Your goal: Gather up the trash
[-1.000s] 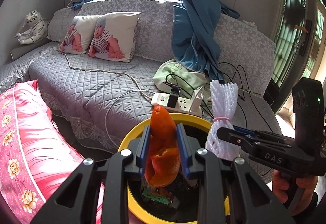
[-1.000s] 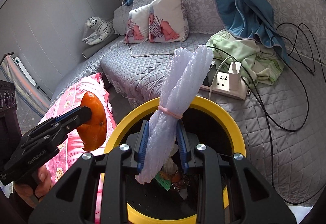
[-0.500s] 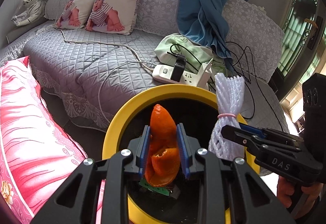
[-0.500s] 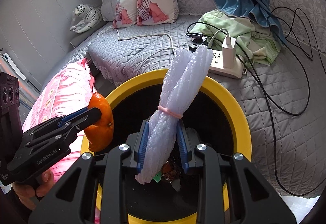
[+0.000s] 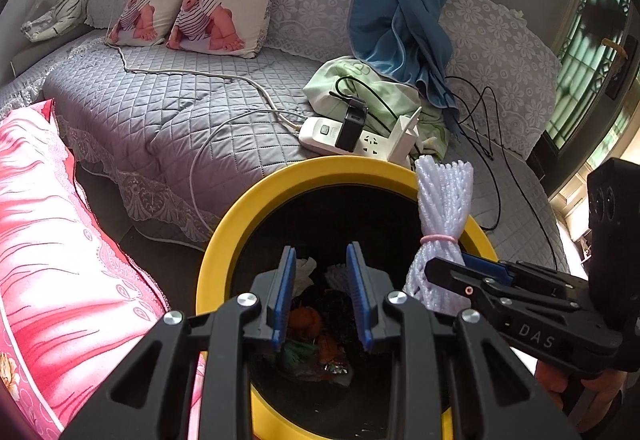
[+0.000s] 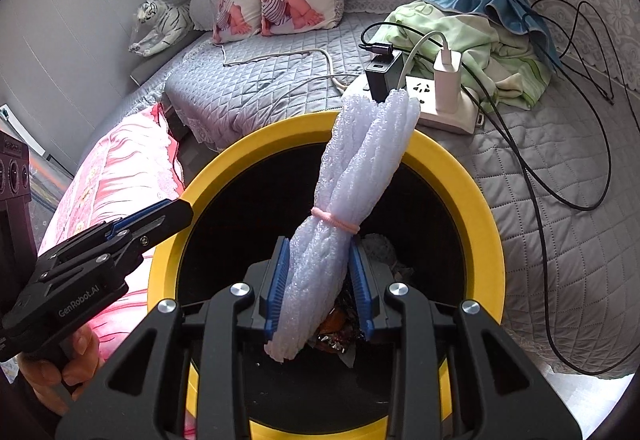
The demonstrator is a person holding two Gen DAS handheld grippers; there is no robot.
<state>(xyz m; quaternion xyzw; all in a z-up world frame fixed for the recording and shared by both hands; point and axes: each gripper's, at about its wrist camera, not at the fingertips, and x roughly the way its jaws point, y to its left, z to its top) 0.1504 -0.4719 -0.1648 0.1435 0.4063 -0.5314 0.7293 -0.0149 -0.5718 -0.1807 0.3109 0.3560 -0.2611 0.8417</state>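
1. The left gripper [image 5: 320,292] is held over the mouth of the yellow-rimmed bin [image 5: 248,208], tilted downward. Its blue pads are spread, and nothing is caught between them.
2. An orange peel [image 5: 305,320] is seen lying on the rubbish at the bottom of the bin, straight below the left gripper's pads.
3. The right gripper [image 6: 318,288] is held over the same bin, just beside the left one, with both pointed the same way.
4. A white foam net bundle [image 6: 352,180], tied with a pink band, is pinched near its lower end between the right gripper's pads. The bundle stands up past the fingertips and leans to the right.
5. The right gripper's jaws have just been eased open a touch, yet the foam is seen against both pads and the bundle stays upright.
6. The bundle's lower end hangs inside the bin, above the rubbish.
7. Beyond both grippers, past the far rim, a white power strip [image 6: 448,108] is seen on the grey quilted sofa [image 6: 280,80].
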